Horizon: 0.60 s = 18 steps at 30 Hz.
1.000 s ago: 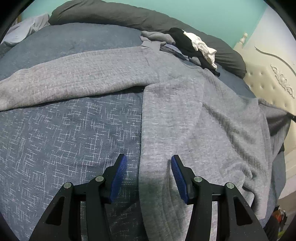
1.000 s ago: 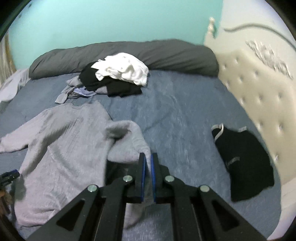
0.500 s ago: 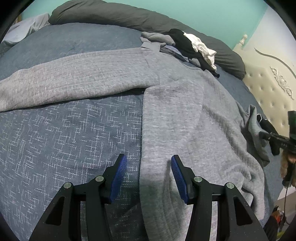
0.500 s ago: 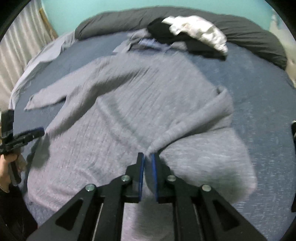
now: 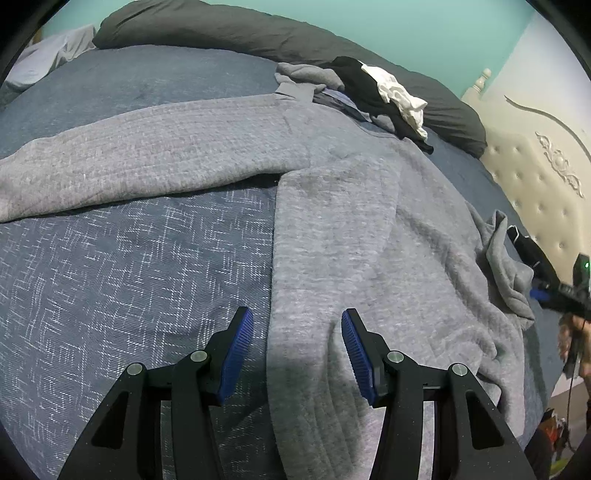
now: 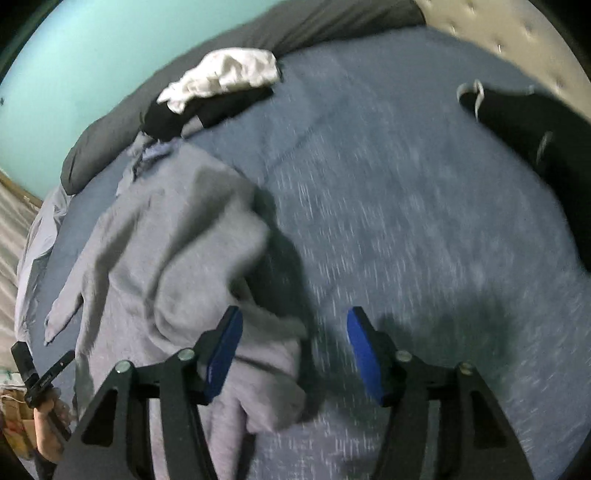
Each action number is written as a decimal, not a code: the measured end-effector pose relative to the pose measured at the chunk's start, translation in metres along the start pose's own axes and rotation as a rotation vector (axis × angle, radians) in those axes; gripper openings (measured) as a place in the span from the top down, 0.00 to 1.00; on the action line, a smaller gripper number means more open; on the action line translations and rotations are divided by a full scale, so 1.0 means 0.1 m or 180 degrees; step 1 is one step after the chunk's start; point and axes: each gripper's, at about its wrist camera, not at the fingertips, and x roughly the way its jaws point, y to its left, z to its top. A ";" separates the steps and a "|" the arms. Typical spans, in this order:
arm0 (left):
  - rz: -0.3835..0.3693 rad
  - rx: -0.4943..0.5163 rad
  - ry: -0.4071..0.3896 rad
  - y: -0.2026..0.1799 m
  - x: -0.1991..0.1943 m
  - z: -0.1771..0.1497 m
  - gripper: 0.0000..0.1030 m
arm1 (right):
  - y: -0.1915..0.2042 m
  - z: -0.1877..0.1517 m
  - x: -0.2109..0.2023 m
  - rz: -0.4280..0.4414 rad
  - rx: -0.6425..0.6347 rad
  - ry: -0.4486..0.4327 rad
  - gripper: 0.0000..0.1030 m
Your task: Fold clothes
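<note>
A wide bed covered in a dark blue woven bedspread (image 5: pixel 122 280) flecked with pale cross-hatched threads fills both views, bordered along the far side by a long charcoal bolster pillow (image 5: pixel 236 29) and at one end by a cream tufted headboard (image 5: pixel 543 192) with carved scrollwork. Spread across the bedspread lies the large grey waffle-knit sweater (image 5: pixel 369 236), its ribbed texture plain in the left wrist view; one long sleeve stretches flat away to the left, while the opposite sleeve sits crumpled in soft folds on the body near the sweater's right edge. Beyond its collar a small heap of black and white garments (image 5: pixel 384 92) rests against the bolster. A folded black garment (image 6: pixel 535 122) lies near the headboard, cut off by the lens rim. The left gripper (image 5: pixel 297 350) hovers with its blue ribbed pads spread wide, straddling the sweater's side edge and holding nothing. The right gripper (image 6: pixel 294 350) also stands wide apart and empty, just beside the bunched sleeve; that view is smeared by motion blur, so fabric detail there is hard to make out.
</note>
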 end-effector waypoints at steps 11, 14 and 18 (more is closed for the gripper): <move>-0.0015 -0.0027 0.0012 0.03 0.01 0.00 0.48 | 0.23 -0.17 0.37 0.0128 -0.0338 0.0224 0.72; -0.0018 -0.0038 0.0018 0.05 0.01 0.00 0.48 | 0.33 -0.15 0.39 0.0047 -0.0438 0.0189 0.92; -0.0026 -0.0039 0.0015 0.06 0.00 0.01 0.48 | 0.33 -0.03 0.10 -0.0127 -0.0472 -0.0100 0.95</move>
